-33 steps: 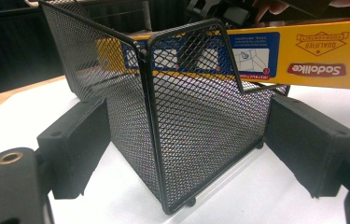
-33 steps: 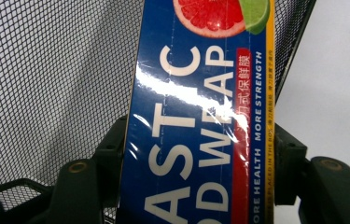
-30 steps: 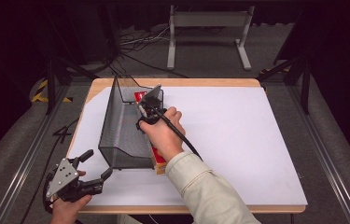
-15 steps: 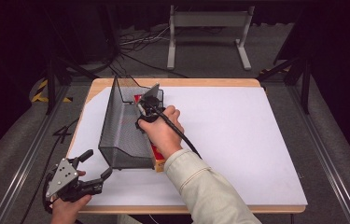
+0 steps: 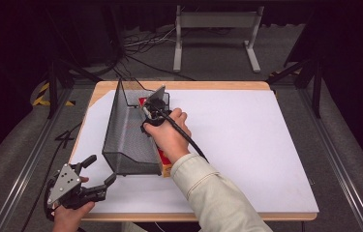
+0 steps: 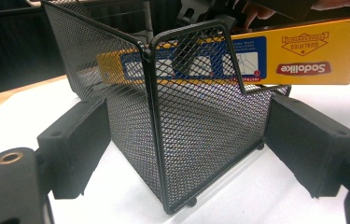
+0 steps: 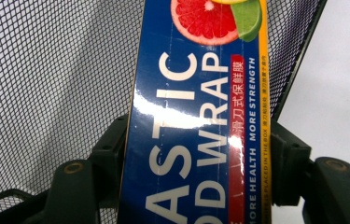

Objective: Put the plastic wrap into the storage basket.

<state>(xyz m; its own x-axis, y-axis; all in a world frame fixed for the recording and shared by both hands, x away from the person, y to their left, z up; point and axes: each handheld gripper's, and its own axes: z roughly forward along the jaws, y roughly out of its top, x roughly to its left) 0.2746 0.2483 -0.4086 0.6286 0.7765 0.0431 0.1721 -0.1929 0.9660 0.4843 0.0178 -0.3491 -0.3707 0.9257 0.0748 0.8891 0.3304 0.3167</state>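
Nothing has shifted since the earlier frames. One bench carries one mesh basket; one plastic-wrap box lies along its right side, clamped by the right hand-held gripper. The left hand-held gripper, jaws wide, holds nothing, near the basket's front corner.

Right gripper clamped, forearm reaching forward; left gripper jaws spread wide, held low.
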